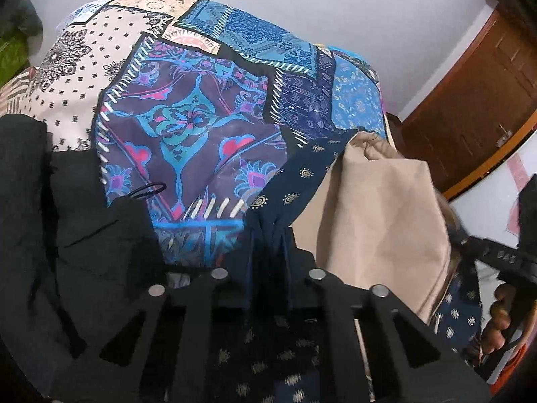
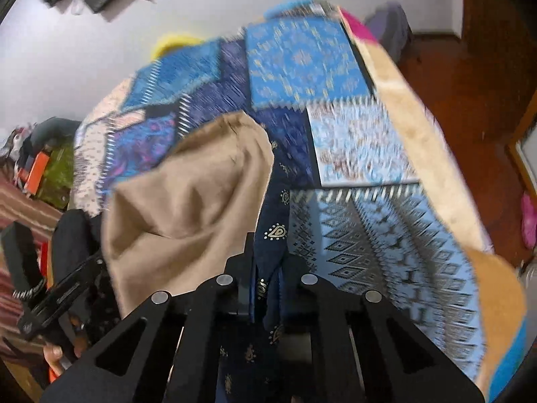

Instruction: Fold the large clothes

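Note:
The garment is navy blue (image 1: 295,181) with small gold motifs and a beige lining (image 1: 376,208). My left gripper (image 1: 268,245) is shut on a bunched edge of the navy cloth. My right gripper (image 2: 268,268) is shut on another navy edge (image 2: 275,231), with the beige lining (image 2: 188,194) hanging to its left. Both hold the garment up above a bed covered in a blue, purple and cream patchwork sheet (image 1: 188,117), which also shows in the right wrist view (image 2: 369,221). The right wrist view is motion-blurred.
A black garment (image 1: 50,218) lies on the bed at the left. A wooden door (image 1: 470,100) and wooden floor (image 2: 453,100) are on the right. The other gripper and hand show at the edge (image 1: 503,268). Clutter sits at the far left (image 2: 40,168).

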### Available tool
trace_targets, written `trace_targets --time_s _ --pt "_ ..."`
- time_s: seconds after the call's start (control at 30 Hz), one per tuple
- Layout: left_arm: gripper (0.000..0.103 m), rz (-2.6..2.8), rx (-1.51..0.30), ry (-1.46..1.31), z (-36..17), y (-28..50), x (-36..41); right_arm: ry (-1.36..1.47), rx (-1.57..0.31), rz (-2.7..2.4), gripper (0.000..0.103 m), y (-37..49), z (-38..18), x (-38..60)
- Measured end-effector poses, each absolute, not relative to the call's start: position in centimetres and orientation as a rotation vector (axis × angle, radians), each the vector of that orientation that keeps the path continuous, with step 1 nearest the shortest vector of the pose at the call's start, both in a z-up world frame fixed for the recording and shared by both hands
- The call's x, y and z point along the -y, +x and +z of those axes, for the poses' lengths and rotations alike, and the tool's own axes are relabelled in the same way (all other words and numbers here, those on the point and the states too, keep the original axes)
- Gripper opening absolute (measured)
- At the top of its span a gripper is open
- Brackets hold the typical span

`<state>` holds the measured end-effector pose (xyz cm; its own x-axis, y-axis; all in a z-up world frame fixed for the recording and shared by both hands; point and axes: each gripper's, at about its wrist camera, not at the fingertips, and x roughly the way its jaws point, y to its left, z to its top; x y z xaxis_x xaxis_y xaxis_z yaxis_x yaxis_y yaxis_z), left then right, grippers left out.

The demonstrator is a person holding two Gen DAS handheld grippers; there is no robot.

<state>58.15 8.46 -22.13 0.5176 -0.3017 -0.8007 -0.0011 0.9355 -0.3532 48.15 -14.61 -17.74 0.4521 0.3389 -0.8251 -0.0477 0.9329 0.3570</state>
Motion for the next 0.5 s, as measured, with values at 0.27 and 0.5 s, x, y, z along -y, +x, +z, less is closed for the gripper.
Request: trace_targets --time_s 0.27,0.5 --pt "0.012 -0.203 -0.934 -0.203 -14.5 50.9 -8.2 0.167 -0.948 0.375 0.008 41.2 -9.7 12.4" --pt "0.012 -0.278 -0.902 -0.140 -10.5 41.7 -7.2 0.093 -0.939 0.440 0.008 34.0 -7.2 12.3"
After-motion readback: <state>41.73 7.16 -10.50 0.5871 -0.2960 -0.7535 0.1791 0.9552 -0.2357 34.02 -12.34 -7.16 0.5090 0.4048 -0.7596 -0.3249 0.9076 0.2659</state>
